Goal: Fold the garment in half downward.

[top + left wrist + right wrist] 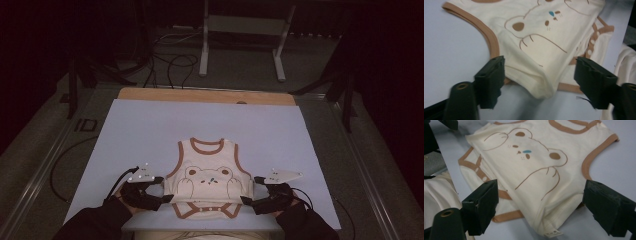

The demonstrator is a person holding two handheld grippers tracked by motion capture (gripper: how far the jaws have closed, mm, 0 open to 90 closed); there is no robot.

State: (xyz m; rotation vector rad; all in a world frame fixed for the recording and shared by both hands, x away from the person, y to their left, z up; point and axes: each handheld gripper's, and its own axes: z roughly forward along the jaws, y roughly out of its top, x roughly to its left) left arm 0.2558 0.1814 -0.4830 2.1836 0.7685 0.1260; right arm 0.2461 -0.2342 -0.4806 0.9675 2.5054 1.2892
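Note:
A cream baby bodysuit with brown trim and a bear print lies flat near the front of the table, its snap-buttoned bottom folded up underneath. My left gripper sits at its lower left corner. In the left gripper view the jaws stand open on either side of the folded corner of the bodysuit, the pads off the cloth. My right gripper is at the lower right corner, also open, with the folded edge of the bodysuit and its small label between the jaws, untouched.
A pale blue sheet covers the table, with a strip of wooden edge at the back. Beyond it, a metal stand and cables lie on the dark floor. Dark sleeves enter at the bottom.

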